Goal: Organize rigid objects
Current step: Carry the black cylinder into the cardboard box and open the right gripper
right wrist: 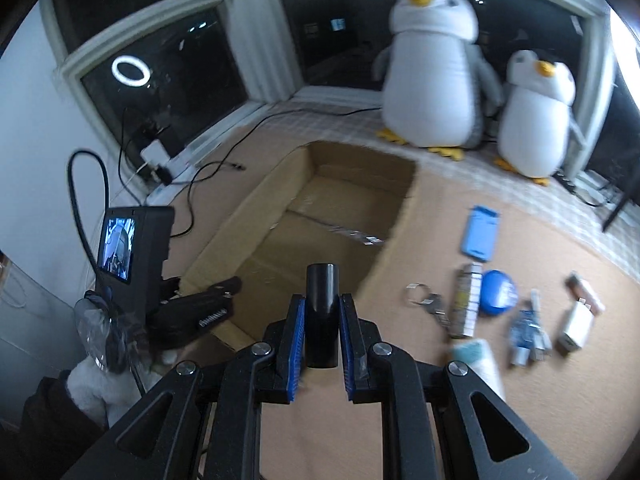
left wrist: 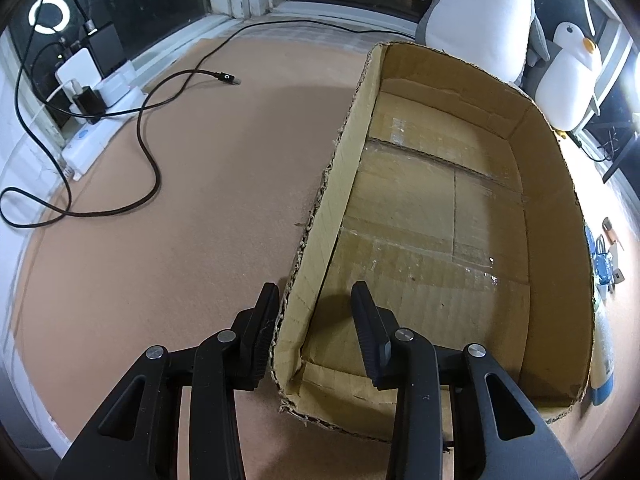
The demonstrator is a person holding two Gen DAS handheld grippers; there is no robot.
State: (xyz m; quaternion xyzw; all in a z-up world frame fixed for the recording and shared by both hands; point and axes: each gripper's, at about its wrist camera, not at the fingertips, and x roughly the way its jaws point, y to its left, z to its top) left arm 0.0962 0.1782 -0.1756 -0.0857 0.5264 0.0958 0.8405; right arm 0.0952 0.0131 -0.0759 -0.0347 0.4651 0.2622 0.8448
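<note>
Steadying the box while the black cylinder goes in

Left wrist: left gripper (left wrist: 316,296) spread open, straddling the empty cardboard box (left wrist: 556,216) wall; keep it steady. Right wrist: right gripper (right wrist: 320,310) clamps a black cylinder (right wrist: 321,312) near the box's front edge; carry it above the floor, release low.

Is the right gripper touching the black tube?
Touching. The right wrist view shows the right gripper with both blue pads pressed against the black tube.

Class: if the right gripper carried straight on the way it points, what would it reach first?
Probably the open cardboard box: the right gripper, shut on a black tube, points into it, though depth is unclear.
</note>
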